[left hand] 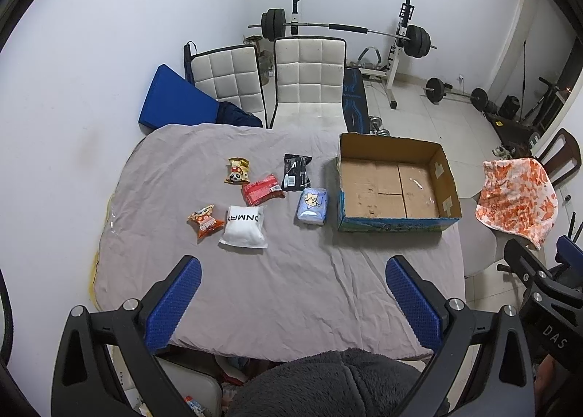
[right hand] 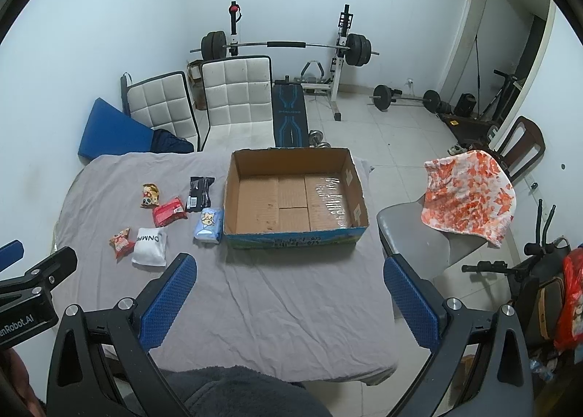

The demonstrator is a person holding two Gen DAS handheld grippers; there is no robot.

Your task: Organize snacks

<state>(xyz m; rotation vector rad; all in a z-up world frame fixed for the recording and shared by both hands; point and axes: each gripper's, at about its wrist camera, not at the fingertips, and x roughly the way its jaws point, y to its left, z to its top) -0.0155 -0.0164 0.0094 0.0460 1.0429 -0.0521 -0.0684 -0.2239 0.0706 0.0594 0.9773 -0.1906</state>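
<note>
While well beyond both grippers' spread fingers (left hand: 186, 293), snacks (left hand: 255, 193) beside box (left hand: 397, 225).

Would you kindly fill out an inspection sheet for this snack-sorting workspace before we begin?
Surface: table under a wrinkled grey cloth.
Job's things: six snack packets lie left of the cardboard box, none inside it: white pouch, orange packet, red packet, panda packet, black packet, blue packet nearest the box.
Clutter: nothing seen on the cloth.
Grippers: left gripper and right gripper both open, holding nothing.
Cables: nothing seen.
Surroundings: two white chairs, barbell rack, patterned towel on a side chair.
</note>
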